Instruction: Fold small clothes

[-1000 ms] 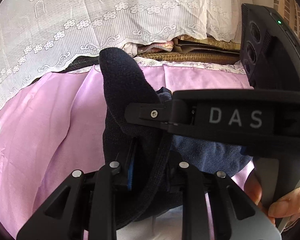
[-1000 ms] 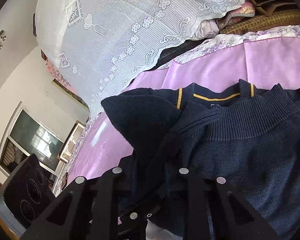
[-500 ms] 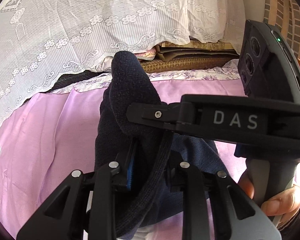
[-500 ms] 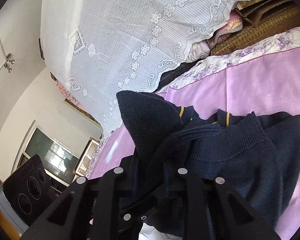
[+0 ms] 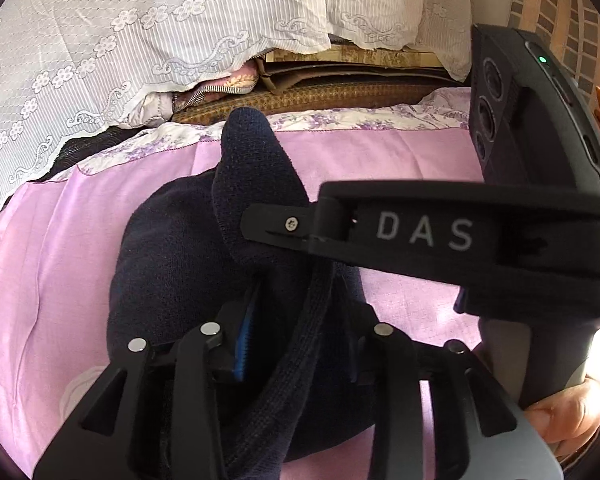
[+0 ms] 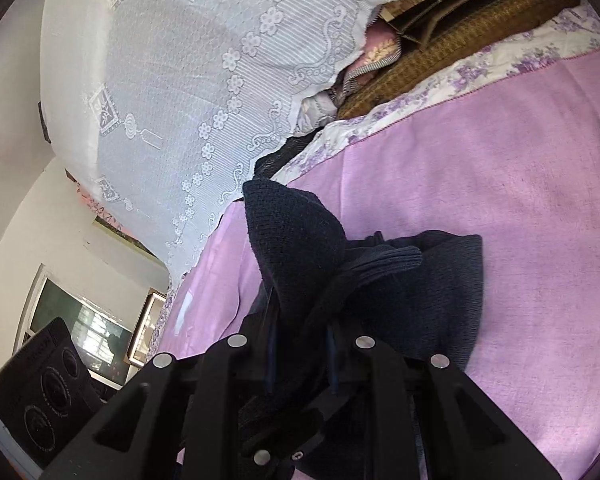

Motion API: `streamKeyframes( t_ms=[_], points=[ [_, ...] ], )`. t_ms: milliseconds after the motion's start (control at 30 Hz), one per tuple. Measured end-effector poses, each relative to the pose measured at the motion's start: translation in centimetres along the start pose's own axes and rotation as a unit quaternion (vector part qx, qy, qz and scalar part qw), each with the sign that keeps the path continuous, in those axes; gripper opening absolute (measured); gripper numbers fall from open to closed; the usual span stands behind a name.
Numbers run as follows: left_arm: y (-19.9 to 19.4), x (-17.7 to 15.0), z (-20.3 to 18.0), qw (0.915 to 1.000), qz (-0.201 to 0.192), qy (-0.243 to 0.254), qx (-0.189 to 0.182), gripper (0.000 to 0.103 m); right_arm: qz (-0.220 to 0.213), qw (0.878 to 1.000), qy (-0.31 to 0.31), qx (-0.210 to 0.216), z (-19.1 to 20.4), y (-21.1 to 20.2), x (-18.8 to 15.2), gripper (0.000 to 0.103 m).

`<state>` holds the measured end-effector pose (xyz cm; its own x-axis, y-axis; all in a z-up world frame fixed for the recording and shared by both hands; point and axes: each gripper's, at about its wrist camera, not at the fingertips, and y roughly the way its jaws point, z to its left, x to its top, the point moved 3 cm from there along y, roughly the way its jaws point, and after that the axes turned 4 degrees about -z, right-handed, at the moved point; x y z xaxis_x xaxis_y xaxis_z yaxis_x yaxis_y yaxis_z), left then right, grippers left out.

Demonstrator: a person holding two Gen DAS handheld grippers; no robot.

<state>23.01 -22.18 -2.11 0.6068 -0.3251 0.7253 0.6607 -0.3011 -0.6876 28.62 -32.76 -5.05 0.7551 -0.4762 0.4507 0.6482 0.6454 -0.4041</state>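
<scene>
A small navy knitted garment [image 5: 172, 260] lies bunched on the pink bed sheet [image 5: 60, 260]. Its ribbed edge runs between the fingers of my left gripper [image 5: 298, 312], whose jaws are opening; the blue pad stands off the cloth. My right gripper [image 5: 268, 220] reaches in from the right and pinches an upright fold of the same garment. In the right wrist view that gripper [image 6: 300, 320] is shut on the navy garment [image 6: 420, 300], which is doubled over on the sheet [image 6: 500, 200]. A hand [image 5: 560, 416] holds the right gripper's handle.
A white lace cover [image 5: 140, 20] hangs over stacked mats and bedding [image 5: 320, 92] at the far edge of the bed. The left gripper's camera block [image 6: 40, 400] shows at lower left in the right wrist view, with a window behind it.
Both grippers have carried the garment sideways across the bed. It has doubled over, and its yellow-striped collar is now hidden. The left jaws stand wider apart than before.
</scene>
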Motion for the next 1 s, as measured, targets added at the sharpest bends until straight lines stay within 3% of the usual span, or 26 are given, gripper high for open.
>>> streamKeyframes(
  t_ms=[167, 267, 300, 333, 400, 533, 600, 700, 767, 833, 933, 1000],
  points=[
    [1.2, -0.9, 0.3, 0.9994, 0.003, -0.029, -0.021, 0.048, 0.014, 0.999, 0.029, 0.008, -2.0, 0.4, -0.2, 0.021],
    [0.2, -1.9, 0.9, 0.9981, -0.009, -0.042, -0.044, 0.055, 0.011, 1.000, 0.029, -0.003, -2.5, 0.3, -0.3, 0.035],
    [-0.5, -2.4, 1.2, 0.9972, -0.018, -0.046, -0.057, 0.064, 0.005, 0.999, 0.031, -0.011, -2.7, 0.2, -0.4, 0.046],
    [-1.6, -2.9, 1.4, 0.9959, -0.035, -0.048, -0.068, 0.069, 0.003, 0.999, 0.034, -0.015, -3.0, 0.1, -0.4, 0.050],
    [-4.3, -3.9, 1.9, 0.9940, -0.075, -0.052, -0.060, 0.095, 0.000, 0.999, 0.050, -0.021, -3.7, 0.2, -0.4, 0.050],
    [-8.9, -4.4, 2.9, 0.9878, -0.141, -0.036, -0.057, 0.096, -0.003, 0.998, 0.070, 0.002, -4.0, -0.1, -0.4, 0.050],
    [-9.9, -4.5, 4.1, 0.9876, -0.148, -0.035, -0.041, 0.096, -0.005, 0.998, 0.066, 0.008, -3.5, -0.2, -0.4, 0.050],
    [-9.9, -5.3, 6.5, 0.9899, -0.134, -0.046, 0.007, 0.096, -0.002, 0.999, 0.050, -0.009, -3.2, 0.2, -0.6, 0.050],
    [-8.9, -6.1, 8.1, 0.9922, -0.105, -0.059, 0.035, 0.096, -0.009, 0.999, 0.046, -0.021, -3.2, 0.2, -0.7, 0.043],
    [-7.3, -7.0, 9.3, 0.9941, -0.071, -0.075, 0.034, 0.096, -0.025, 0.999, 0.026, -0.040, -2.6, -0.1, -0.5, 0.019],
    [-6.1, -7.6, 8.9, 0.9959, -0.046, -0.077, 0.007, 0.095, -0.054, 0.998, -0.008, -0.038, -0.8, -0.9, 0.1, 0.014],
    [-6.0, -7.6, 7.4, 0.9975, -0.048, -0.052, 0.007, 0.095, -0.069, 0.997, -0.030, -0.035, 0.5, -1.4, 0.5, 0.014]
  ],
)
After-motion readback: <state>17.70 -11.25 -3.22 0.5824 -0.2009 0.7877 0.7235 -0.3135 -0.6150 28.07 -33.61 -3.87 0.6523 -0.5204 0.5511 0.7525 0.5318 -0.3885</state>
